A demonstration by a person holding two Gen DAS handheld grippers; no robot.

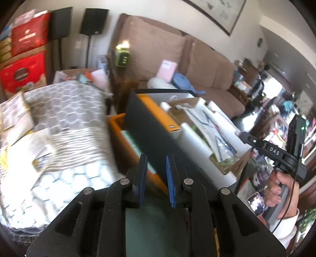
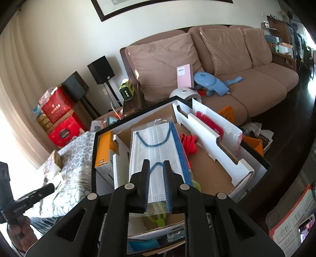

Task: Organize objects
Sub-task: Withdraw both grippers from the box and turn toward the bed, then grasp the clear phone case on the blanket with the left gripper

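Gripping mask pack (image 2: 158, 150), right gripper (image 2: 156, 183).

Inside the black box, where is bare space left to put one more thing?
Free: the brown cardboard floor between the red ribbon and the white cardboard insert. Crowded: the left side, where the bag of face masks lies beside the orange box.

Brown sofa (image 2: 227, 65), framed picture (image 2: 150, 8), seemingly dark floor (image 2: 292, 122)

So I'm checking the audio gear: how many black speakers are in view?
2: the left speaker above the red boxes, the right speaker on a stand beside the sofa. Others may be hidden.
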